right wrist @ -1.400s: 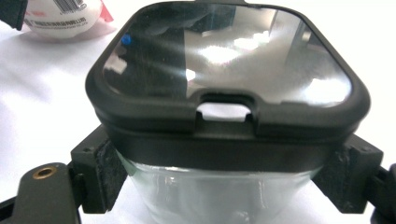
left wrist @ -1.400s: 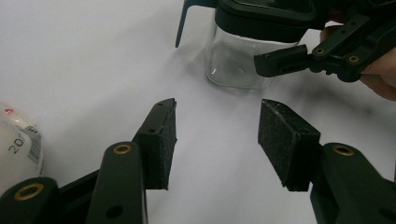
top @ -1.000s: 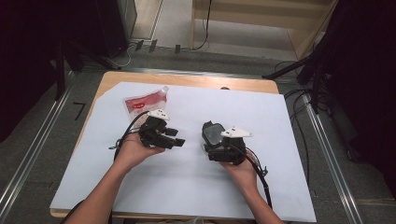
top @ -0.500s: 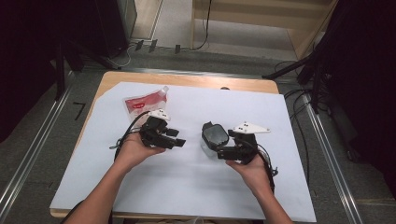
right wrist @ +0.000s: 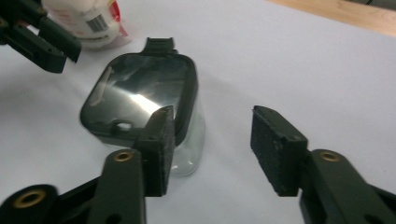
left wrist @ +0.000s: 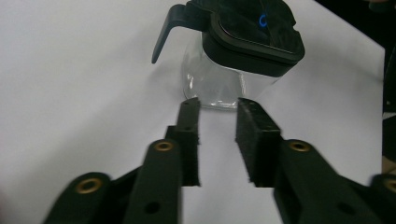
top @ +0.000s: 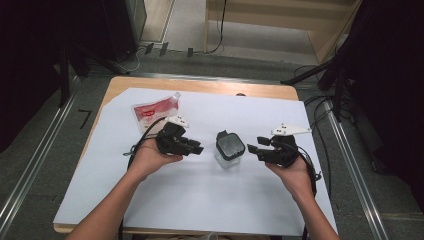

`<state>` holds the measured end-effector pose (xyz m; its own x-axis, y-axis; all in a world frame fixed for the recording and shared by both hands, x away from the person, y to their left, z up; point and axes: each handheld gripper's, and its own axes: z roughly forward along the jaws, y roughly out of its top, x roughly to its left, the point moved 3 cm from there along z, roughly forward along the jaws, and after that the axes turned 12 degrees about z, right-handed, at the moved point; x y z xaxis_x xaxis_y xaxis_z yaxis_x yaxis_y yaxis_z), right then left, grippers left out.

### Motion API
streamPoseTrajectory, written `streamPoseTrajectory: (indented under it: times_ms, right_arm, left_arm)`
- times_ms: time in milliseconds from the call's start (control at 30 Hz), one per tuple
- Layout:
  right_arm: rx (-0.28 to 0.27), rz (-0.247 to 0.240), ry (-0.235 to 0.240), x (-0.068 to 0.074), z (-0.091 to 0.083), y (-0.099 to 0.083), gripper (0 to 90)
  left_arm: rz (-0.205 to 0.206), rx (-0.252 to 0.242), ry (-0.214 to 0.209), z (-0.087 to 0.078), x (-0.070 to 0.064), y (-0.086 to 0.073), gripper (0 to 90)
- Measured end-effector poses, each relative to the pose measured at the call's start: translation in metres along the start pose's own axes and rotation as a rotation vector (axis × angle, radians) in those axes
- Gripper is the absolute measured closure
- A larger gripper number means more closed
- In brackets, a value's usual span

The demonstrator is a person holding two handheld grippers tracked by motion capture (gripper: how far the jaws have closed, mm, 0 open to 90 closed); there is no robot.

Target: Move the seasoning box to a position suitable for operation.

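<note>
A clear container with a black lid [top: 230, 148] stands upright on the white sheet, between my two grippers. My left gripper [top: 198, 149] is open just left of it, apart from it. In the left gripper view the container [left wrist: 243, 46] stands a little beyond the open left gripper [left wrist: 217, 112]. My right gripper [top: 251, 149] is open just right of the container. In the right gripper view the lid [right wrist: 140, 98] lies behind the left fingertip of the right gripper [right wrist: 212, 121], with nothing between the pads.
A red and white pouch [top: 154, 111] lies flat at the back left, and its label end [right wrist: 88, 21] shows in the right gripper view. The white sheet [top: 200, 200] covers most of the wooden table [top: 200, 86]. Metal rails run along both sides.
My right gripper has let go of the container and drawn back to the right. The container stays standing where it was. The left gripper has hardly moved.
</note>
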<state>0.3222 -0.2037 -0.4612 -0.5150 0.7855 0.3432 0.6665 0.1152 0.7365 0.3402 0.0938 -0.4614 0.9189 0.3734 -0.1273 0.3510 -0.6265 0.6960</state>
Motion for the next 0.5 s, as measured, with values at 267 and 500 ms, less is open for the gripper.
streamPoseTrajectory:
  times_ms: [267,500]
  right_arm:
    - [0.053,0.032,0.005,-0.018,0.019,-0.003,83.3]
    - [0.061,0.072,0.014,-0.021,0.037,-0.004,90.0]
  left_arm:
    - [-0.001,0.000,0.011,0.016,-0.004,0.003,90.0]
    - [-0.027,-0.023,0.018,0.027,-0.005,0.003,90.0]
